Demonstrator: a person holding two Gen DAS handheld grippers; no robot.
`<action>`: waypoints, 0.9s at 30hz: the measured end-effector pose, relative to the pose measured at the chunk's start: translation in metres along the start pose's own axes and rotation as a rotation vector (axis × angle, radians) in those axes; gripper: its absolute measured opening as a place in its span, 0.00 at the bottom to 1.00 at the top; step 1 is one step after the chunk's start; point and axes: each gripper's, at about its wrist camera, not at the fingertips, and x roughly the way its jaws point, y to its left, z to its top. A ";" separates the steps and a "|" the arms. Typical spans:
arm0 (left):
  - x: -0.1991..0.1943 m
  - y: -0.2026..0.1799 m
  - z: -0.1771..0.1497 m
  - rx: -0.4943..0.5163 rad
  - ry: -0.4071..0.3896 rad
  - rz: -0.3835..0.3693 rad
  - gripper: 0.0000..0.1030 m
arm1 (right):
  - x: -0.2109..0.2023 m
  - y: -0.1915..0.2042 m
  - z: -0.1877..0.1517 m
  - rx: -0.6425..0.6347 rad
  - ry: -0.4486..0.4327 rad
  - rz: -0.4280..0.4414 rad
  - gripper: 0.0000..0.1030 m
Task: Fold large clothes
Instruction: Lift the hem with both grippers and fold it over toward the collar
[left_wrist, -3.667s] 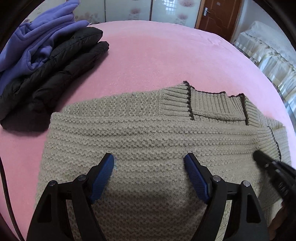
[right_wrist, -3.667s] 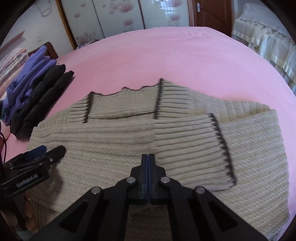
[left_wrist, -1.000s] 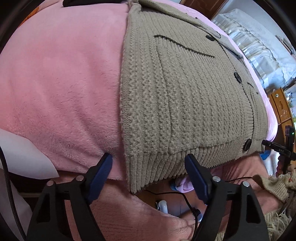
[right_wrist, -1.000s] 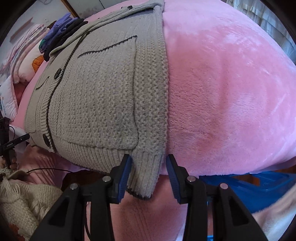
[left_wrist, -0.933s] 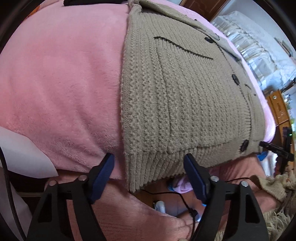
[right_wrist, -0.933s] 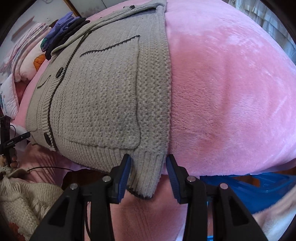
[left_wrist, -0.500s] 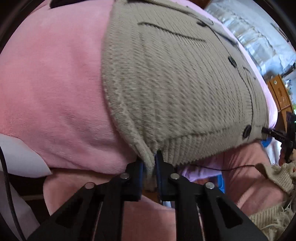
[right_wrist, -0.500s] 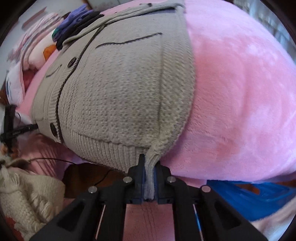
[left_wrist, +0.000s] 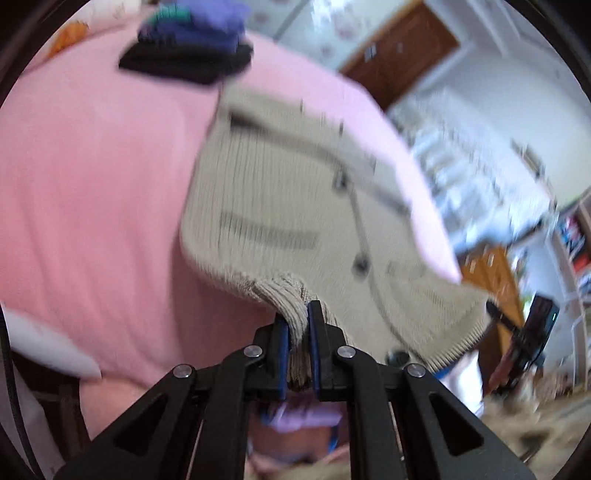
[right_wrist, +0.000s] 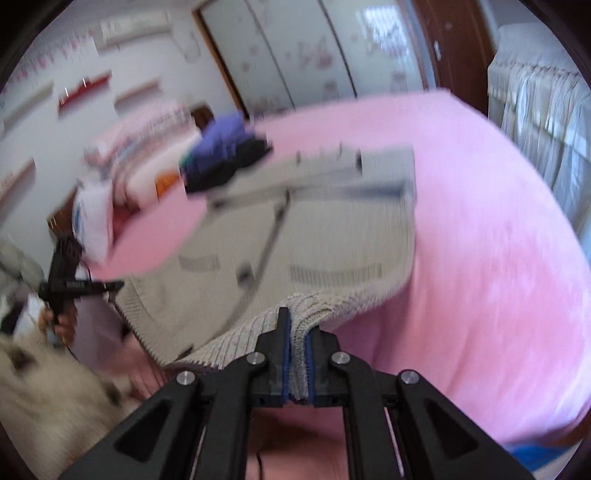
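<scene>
A beige knit cardigan (left_wrist: 280, 206) with dark trim and buttons lies on the pink bed (left_wrist: 92, 184); it also shows in the right wrist view (right_wrist: 332, 240). My left gripper (left_wrist: 298, 325) is shut on the ribbed hem at one bottom corner and holds it lifted off the bed. My right gripper (right_wrist: 297, 332) is shut on the ribbed hem at the other bottom corner, also lifted. Each gripper shows in the other's view: the right one (left_wrist: 517, 332) and the left one (right_wrist: 74, 286). Both views are blurred by motion.
A stack of folded purple and black clothes (left_wrist: 192, 40) sits at the far side of the bed, also in the right wrist view (right_wrist: 225, 155). A wooden door (left_wrist: 402, 48) and wardrobe (right_wrist: 314, 55) stand behind. A fluffy cream heap (right_wrist: 44, 398) lies low at left.
Both grippers closed on the cardigan's hem corners about half a second ago and have since lifted the hem up and away from the bed edge; the views swung upward.
</scene>
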 end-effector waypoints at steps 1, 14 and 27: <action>-0.005 -0.005 0.014 -0.010 -0.028 -0.003 0.07 | 0.001 -0.002 0.017 0.006 -0.031 0.005 0.06; 0.066 -0.008 0.246 -0.144 -0.245 0.139 0.06 | 0.129 -0.074 0.209 0.137 -0.185 -0.123 0.06; 0.253 0.025 0.352 -0.157 -0.157 0.293 0.08 | 0.293 -0.180 0.238 0.396 -0.003 -0.257 0.06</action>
